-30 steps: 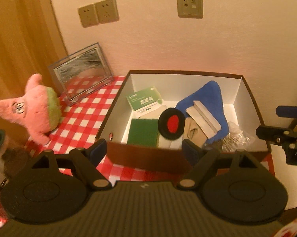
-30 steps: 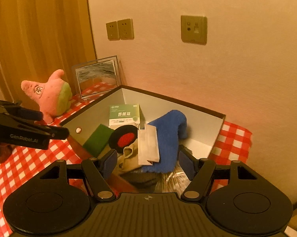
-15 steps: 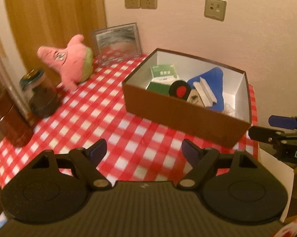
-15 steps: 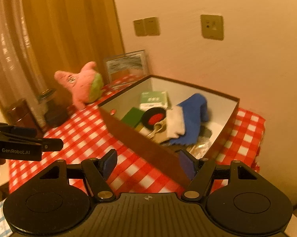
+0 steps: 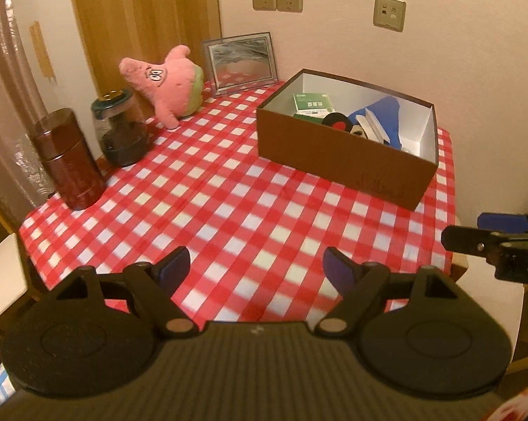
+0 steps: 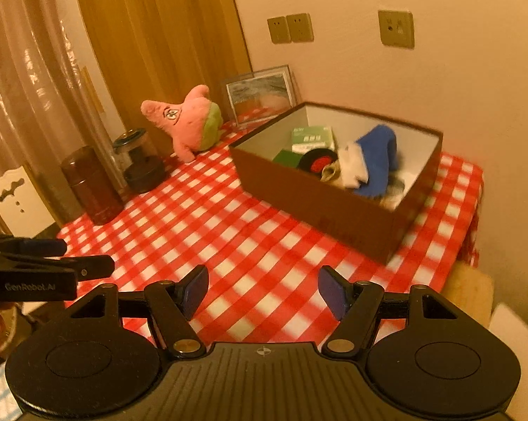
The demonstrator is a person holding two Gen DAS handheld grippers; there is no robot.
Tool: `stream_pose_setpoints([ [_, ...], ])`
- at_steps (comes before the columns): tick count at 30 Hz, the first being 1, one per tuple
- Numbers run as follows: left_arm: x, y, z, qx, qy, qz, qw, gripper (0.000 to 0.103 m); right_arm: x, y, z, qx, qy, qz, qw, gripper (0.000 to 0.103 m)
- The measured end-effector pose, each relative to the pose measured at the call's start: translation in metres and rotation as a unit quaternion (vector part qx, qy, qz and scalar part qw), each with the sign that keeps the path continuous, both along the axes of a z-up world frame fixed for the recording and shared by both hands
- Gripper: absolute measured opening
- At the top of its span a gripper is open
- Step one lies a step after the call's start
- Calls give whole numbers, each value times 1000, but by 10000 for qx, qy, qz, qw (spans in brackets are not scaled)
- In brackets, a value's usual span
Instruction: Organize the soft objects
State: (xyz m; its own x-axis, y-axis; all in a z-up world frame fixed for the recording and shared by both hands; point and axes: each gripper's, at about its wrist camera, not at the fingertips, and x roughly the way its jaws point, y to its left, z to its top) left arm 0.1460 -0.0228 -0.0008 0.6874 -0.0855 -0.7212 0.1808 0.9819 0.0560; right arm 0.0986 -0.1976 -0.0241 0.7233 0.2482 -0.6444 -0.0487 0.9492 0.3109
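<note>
A brown cardboard box (image 5: 341, 158) (image 6: 316, 193) stands at the far right of the red checked tablecloth (image 5: 229, 210). Inside lie a blue cloth (image 5: 387, 115) (image 6: 378, 158), white and beige cloths (image 6: 351, 168), a green packet (image 5: 311, 103) and a black and red disc (image 6: 318, 161). A pink star plush toy (image 5: 169, 84) (image 6: 186, 122) sits at the back left. My left gripper (image 5: 257, 268) hangs open over the near part of the table, with nothing between its fingers. My right gripper (image 6: 262, 289) is open too, likewise holding nothing.
A brown canister (image 5: 69, 161) and a dark-lidded glass jar (image 5: 121, 129) stand along the left edge. A framed picture (image 5: 243, 61) leans on the wall behind the plush. The wall rises just behind the box, and the table's near and right edges drop off.
Both grippers have pulled back from over the box toward the near edge of the table. The box now looks small and far, and the jars have come into view.
</note>
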Motion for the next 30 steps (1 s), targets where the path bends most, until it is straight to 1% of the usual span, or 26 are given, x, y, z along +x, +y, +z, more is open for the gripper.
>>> stream_pose_setpoints([
  [3, -23, 15, 1, -46, 20, 11, 10000, 82, -22, 16, 4, 33, 24, -77, 10000, 69],
  [11, -85, 52, -3, -94, 85, -132, 9998, 82, -85, 65, 9, -110, 100, -232, 9996, 69],
  [15, -109, 63, -3, -168, 137, -115, 9997, 82, -110, 82, 10, -121, 171, -189, 9996, 69],
  [21, -136, 70, 1, -243, 137, -60, 9996, 82, -126, 97, 14, -208, 204, -65, 9996, 69],
  [30, -156, 61, 2, -297, 208, 21, 9993, 82, -134, 100, 13, -269, 279, 181, 9991, 69],
])
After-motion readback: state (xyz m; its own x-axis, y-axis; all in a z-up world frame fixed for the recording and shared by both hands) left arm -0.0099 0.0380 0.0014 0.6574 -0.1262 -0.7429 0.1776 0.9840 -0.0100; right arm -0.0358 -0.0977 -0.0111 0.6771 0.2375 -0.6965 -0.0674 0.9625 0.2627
